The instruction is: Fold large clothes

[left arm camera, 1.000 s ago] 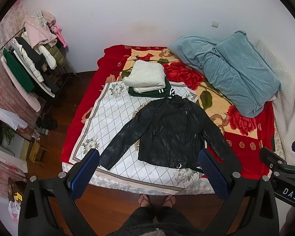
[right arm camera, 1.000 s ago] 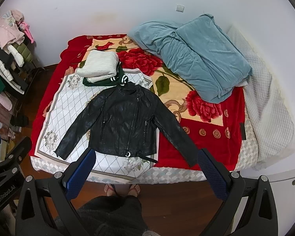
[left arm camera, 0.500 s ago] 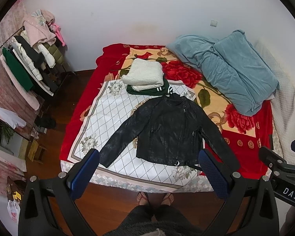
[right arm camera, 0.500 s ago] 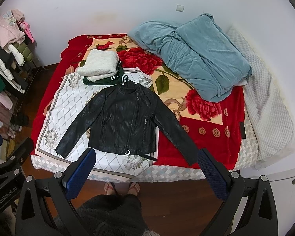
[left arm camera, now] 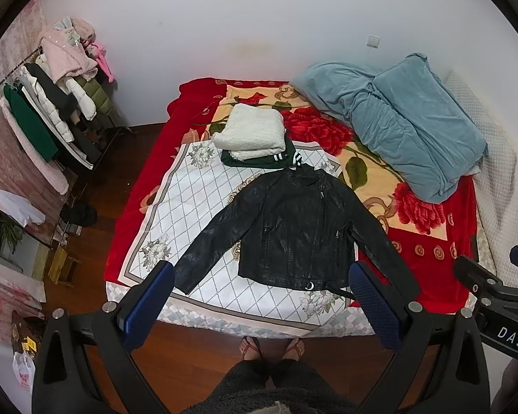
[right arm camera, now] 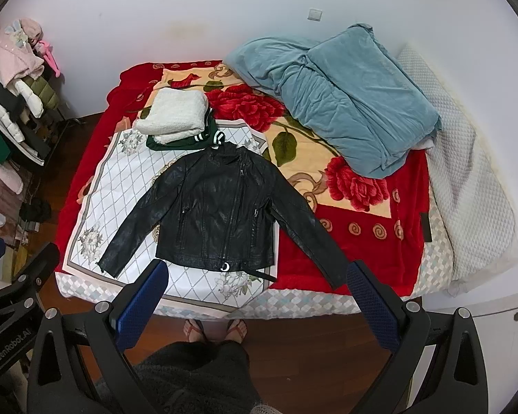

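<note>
Two grippers hang above the foot of a bed, both with their blue-padded tongs spread wide apart and gripping nothing. At far left a clothes rack (left arm camera: 48,117) stands against the wall, crowded with coats. Moving right, the left gripper (left arm camera: 262,296) is held over the wooden floor (left arm camera: 190,355), its pads framing the bed's near edge. Between them, on a white diamond-patterned sheet (left arm camera: 197,207), the black leather jacket (left arm camera: 293,231) lies flat, front up, both sleeves angled outward, the collar toward the wall. Just beyond its collar sits a folded white knit (left arm camera: 248,131) stacked on a folded green garment (left arm camera: 248,160). Right of the jacket, the red floral blanket (right arm camera: 362,238) covers the bed, its right sleeve resting on it. Further right a rumpled blue quilt (right arm camera: 342,103) is heaped near the wall. The right gripper (right arm camera: 259,296) is also well clear of the jacket.
</note>
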Demonstrator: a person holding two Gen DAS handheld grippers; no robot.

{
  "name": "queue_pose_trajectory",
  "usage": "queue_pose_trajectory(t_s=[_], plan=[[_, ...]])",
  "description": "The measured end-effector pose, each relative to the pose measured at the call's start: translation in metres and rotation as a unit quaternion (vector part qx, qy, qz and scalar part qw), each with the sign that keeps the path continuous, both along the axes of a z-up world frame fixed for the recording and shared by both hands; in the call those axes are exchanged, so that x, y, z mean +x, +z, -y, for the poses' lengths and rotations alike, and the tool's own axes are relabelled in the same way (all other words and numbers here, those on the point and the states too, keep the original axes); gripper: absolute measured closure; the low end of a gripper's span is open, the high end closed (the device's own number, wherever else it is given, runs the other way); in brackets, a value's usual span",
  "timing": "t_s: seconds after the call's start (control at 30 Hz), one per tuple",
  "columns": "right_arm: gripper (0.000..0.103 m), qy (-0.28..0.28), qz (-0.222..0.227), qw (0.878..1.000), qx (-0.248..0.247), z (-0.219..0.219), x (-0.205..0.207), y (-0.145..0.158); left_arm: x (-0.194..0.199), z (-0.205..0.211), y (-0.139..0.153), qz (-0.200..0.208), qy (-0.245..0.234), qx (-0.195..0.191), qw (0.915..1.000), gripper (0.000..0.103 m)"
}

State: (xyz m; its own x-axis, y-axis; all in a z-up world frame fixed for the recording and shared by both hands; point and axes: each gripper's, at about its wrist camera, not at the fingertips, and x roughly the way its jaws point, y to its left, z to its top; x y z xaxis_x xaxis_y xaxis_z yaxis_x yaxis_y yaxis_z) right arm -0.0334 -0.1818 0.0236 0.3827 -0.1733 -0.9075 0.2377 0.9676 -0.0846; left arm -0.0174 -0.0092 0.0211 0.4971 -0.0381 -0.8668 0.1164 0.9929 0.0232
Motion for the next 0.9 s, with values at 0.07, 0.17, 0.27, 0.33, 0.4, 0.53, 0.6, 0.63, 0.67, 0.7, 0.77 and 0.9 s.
queue_pose_trajectory(t_s=[0.07, 0.17, 0.27, 0.33, 0.4, 0.53, 0.6, 0.63, 0.67, 0.7, 0.77, 0.9], plan=[[0.0, 0.0, 0.0, 1.0, 0.002, -0.001, -0.001, 0.002, -0.001, 0.001, -0.001, 0.002, 0.0, 0.002, 1.0, 0.0], [0.0, -0.001, 0.001, 1.0, 0.0, -0.001, -0.002, 0.001, 0.001, 0.005, 0.002, 0.004, 0.0, 0.002, 1.0, 0.0], [0.0, -0.001, 0.002, 1.0, 0.0, -0.001, -0.001, 0.003, 0.001, 0.001, 0.002, 0.004, -0.003, -0.001, 1.0, 0.0], [0.0, -0.002, 0.003, 1.0, 0.001, -0.001, -0.003, 0.006, 0.002, 0.003, 0.004, 0.006, -0.004, -0.002, 1.0, 0.0], [0.0, -0.002, 0.003, 1.0, 0.001, -0.001, -0.004, 0.007, 0.003, 0.002, 0.005, 0.007, -0.005, -0.003, 1.0, 0.0], [0.0, -0.001, 0.003, 1.0, 0.001, -0.001, -0.004, 0.008, 0.009, 0.006, 0.008, 0.009, -0.005, -0.003, 0.9999, 0.0], [0.0, -0.001, 0.004, 1.0, 0.001, 0.0, -0.004, 0.006, 0.012, 0.008, 0.01, 0.01, -0.006, -0.004, 0.9999, 0.0], [0.0, -0.001, 0.003, 1.0, 0.001, 0.0, -0.004, 0.006, 0.001, -0.005, 0.004, 0.012, -0.007, -0.004, 0.9999, 0.0], [0.0, -0.001, 0.003, 1.0, 0.001, 0.0, -0.004, 0.007, 0.0, -0.005, 0.004, 0.012, -0.007, -0.005, 0.9999, 0.0], [0.0, -0.001, 0.003, 1.0, 0.001, 0.0, -0.005, 0.008, 0.001, -0.005, 0.004, 0.012, -0.007, -0.005, 0.9999, 0.0], [0.0, -0.001, 0.003, 1.0, 0.001, 0.0, -0.005, 0.007, 0.0, -0.004, 0.004, 0.013, -0.008, -0.005, 0.9999, 0.0], [0.0, -0.001, 0.002, 1.0, 0.001, 0.0, -0.007, 0.01, 0.001, -0.003, 0.004, 0.015, -0.011, -0.005, 0.9998, 0.0]])
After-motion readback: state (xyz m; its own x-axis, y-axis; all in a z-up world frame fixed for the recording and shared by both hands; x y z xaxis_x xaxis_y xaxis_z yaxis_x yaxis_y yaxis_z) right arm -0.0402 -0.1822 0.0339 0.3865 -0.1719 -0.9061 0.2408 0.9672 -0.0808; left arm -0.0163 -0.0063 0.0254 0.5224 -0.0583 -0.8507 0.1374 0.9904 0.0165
